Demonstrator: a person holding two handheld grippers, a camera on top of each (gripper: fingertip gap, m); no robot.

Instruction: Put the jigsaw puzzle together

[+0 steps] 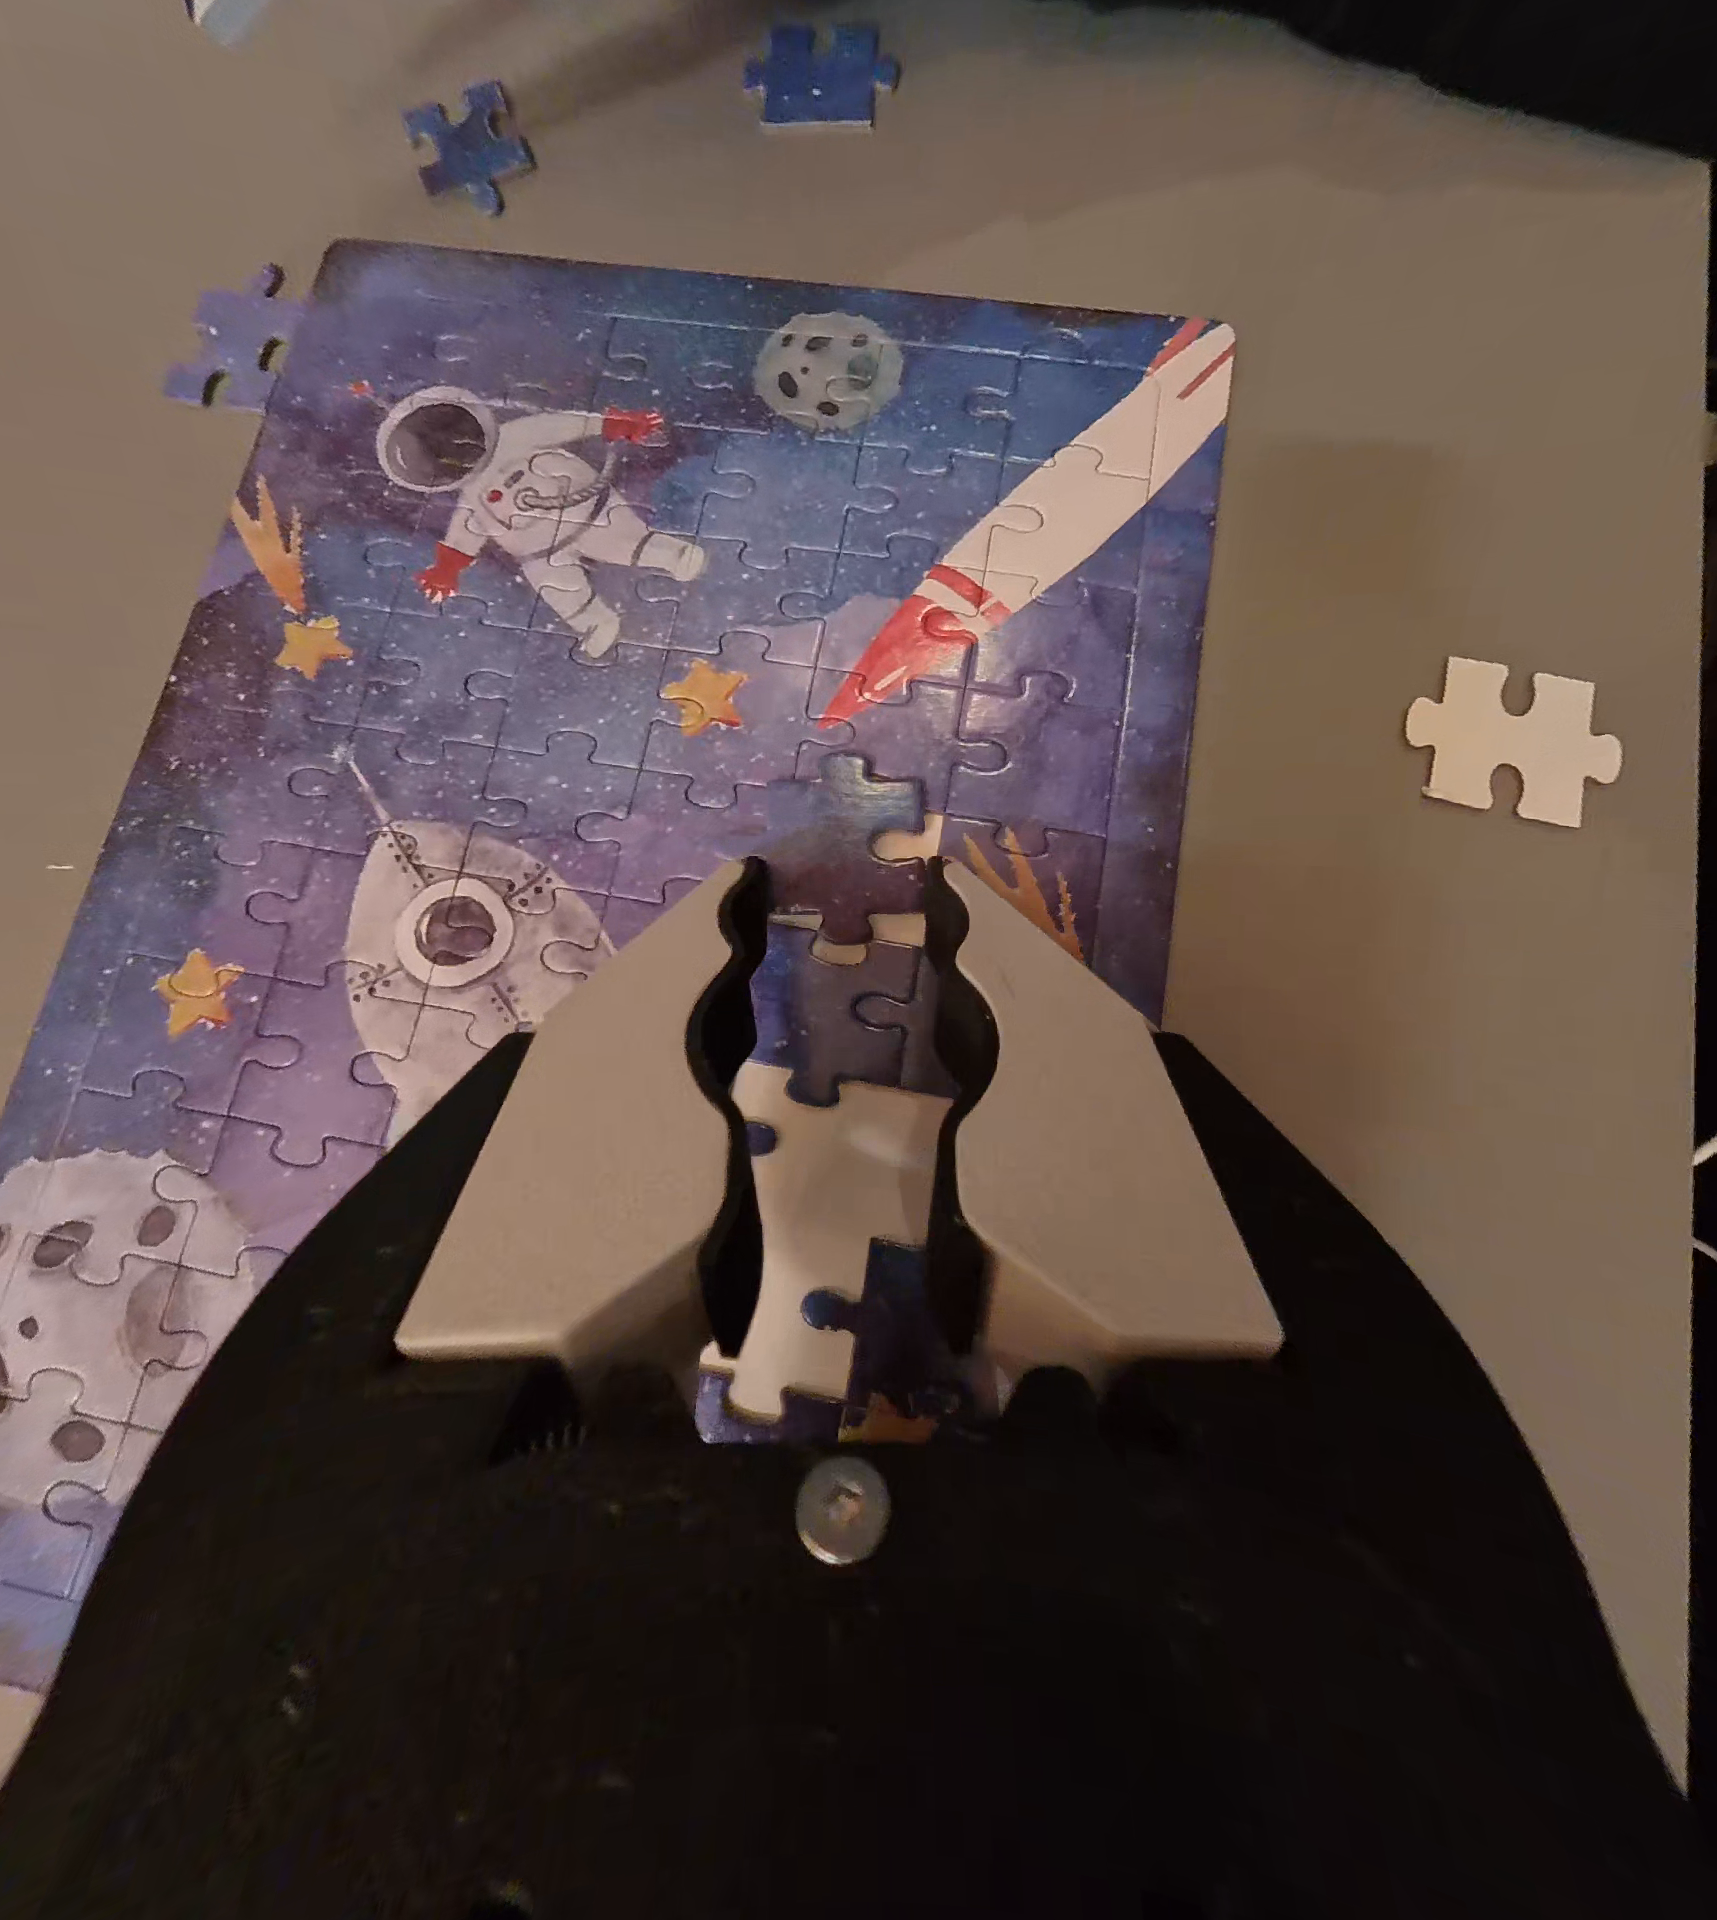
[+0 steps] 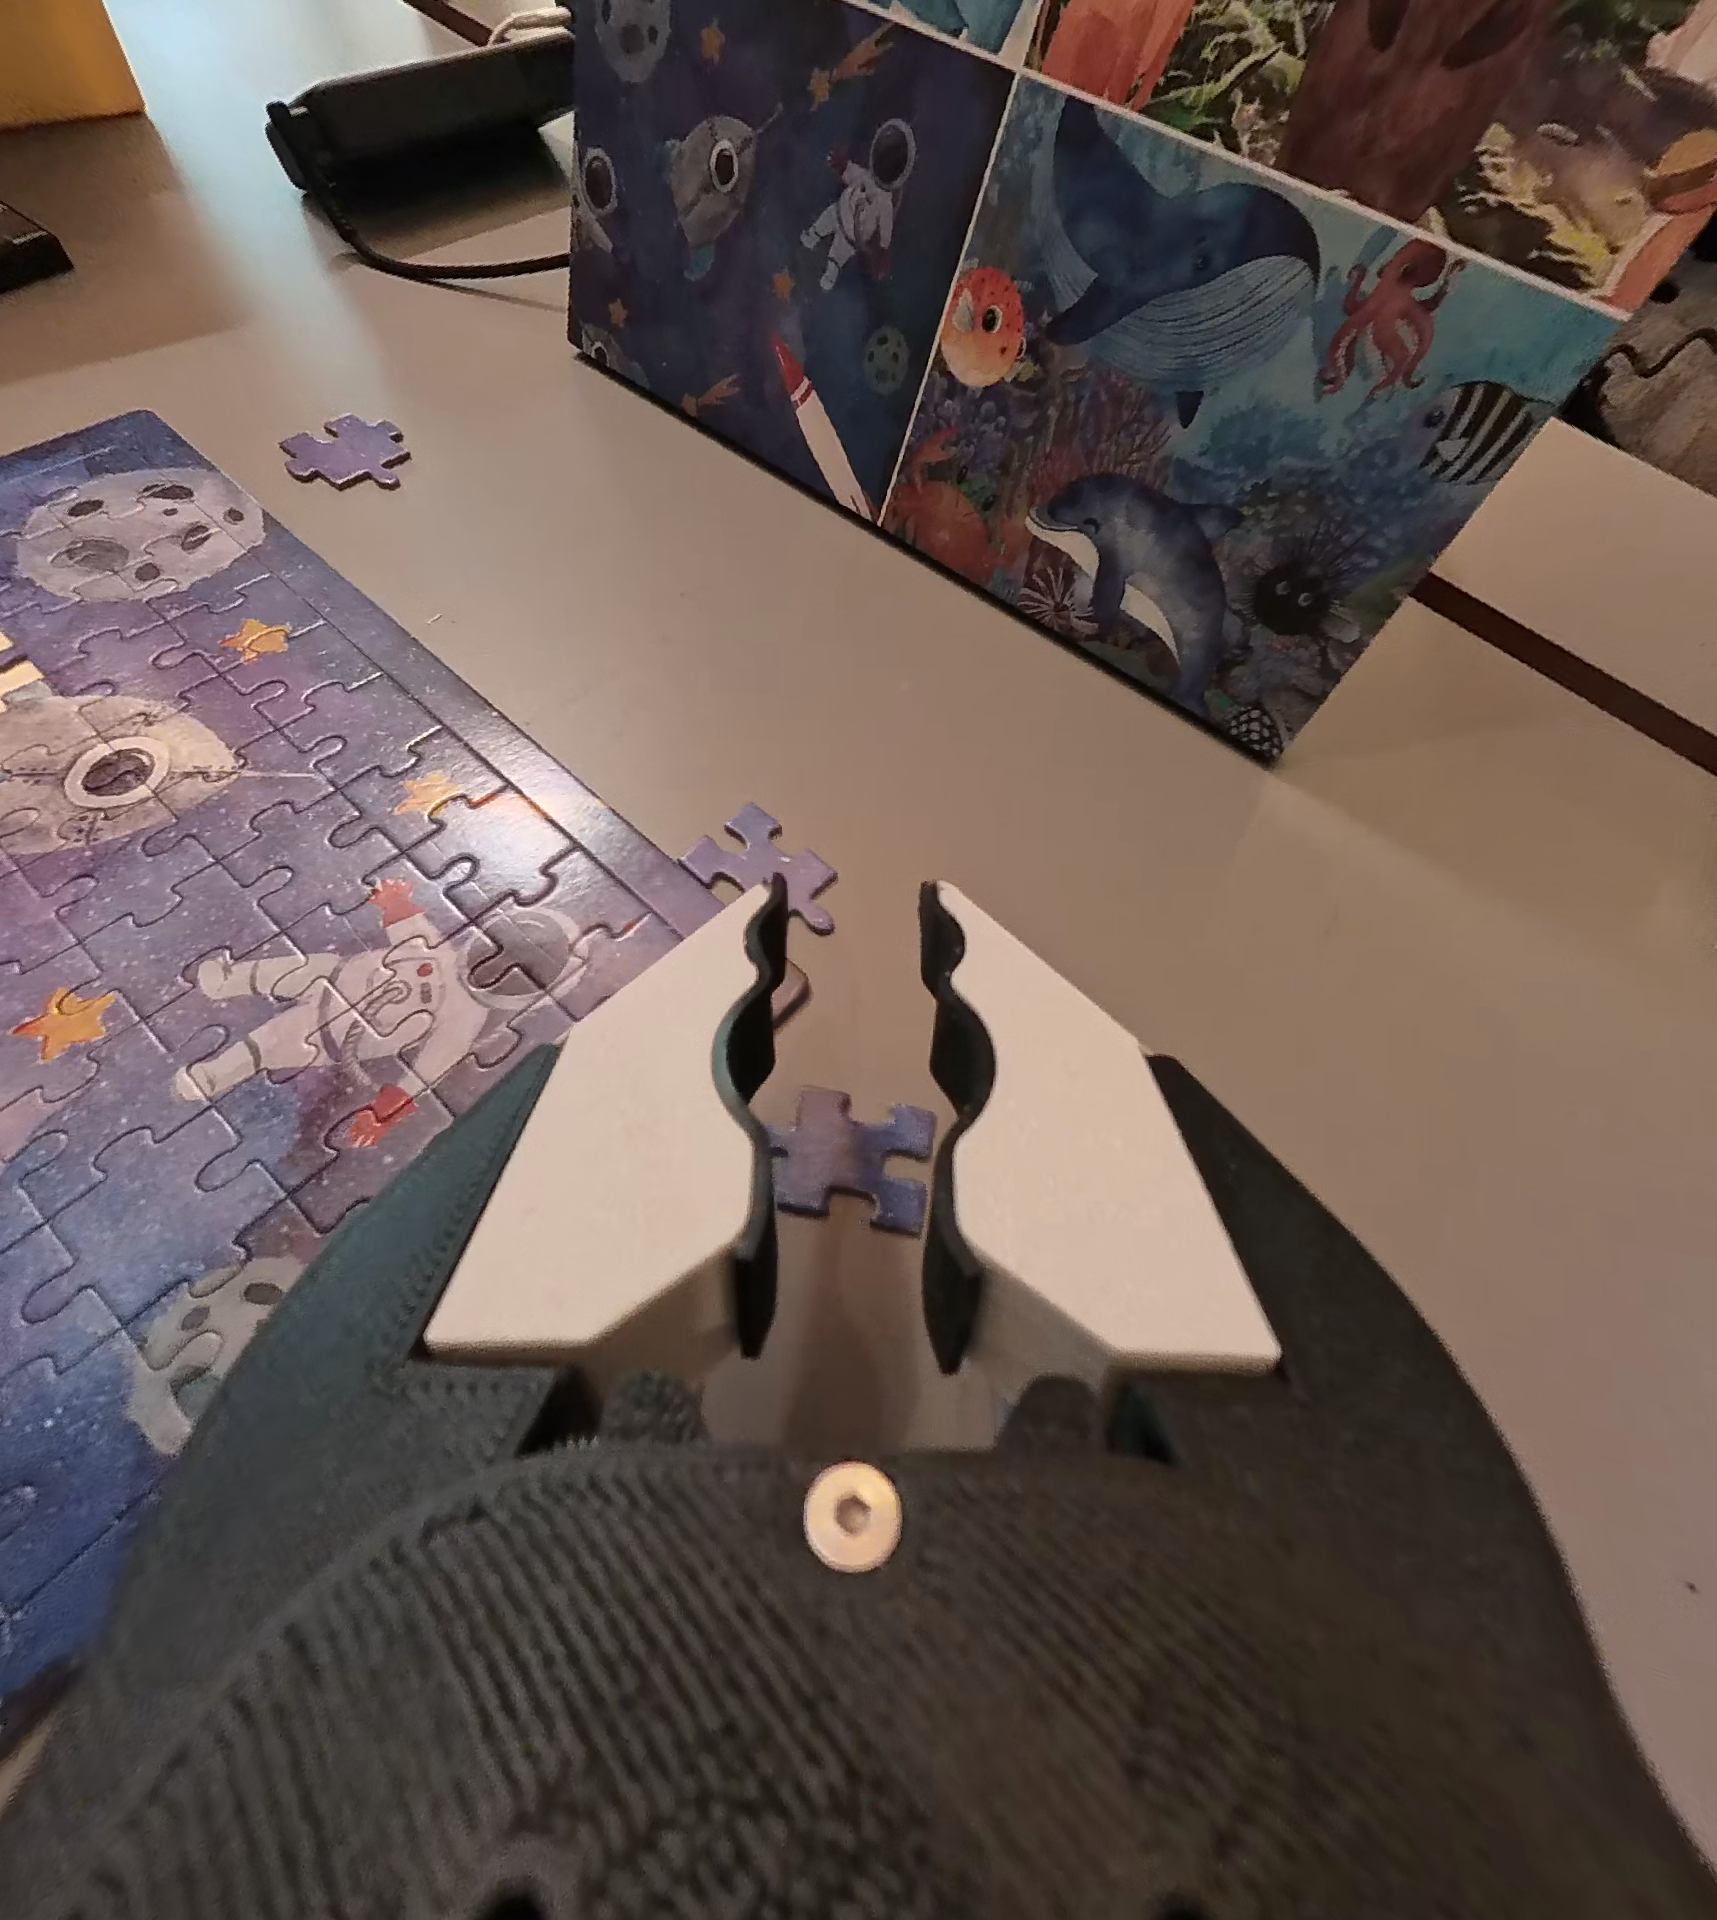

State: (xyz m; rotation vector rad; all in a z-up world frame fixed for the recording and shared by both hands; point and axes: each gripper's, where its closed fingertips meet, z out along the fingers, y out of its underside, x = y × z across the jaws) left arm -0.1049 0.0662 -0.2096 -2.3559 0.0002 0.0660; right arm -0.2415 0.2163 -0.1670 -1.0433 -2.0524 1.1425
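**Left piece is hanging right over its hole**

The left gripper (image 1: 849,883) pinches a blue puzzle piece (image 1: 849,831), tilted just above the white gap (image 1: 911,836) in the puzzle (image 1: 521,727). The right gripper (image 2: 849,904) is part open and empty, straddling a loose piece (image 2: 849,1158) on the desk (image 2: 1249,1039). The box (image 2: 1093,343) stands beyond.

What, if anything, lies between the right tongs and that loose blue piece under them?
Nothing visible. The right tongs hang open directly over the loose blue piece, which lies flat on the table.
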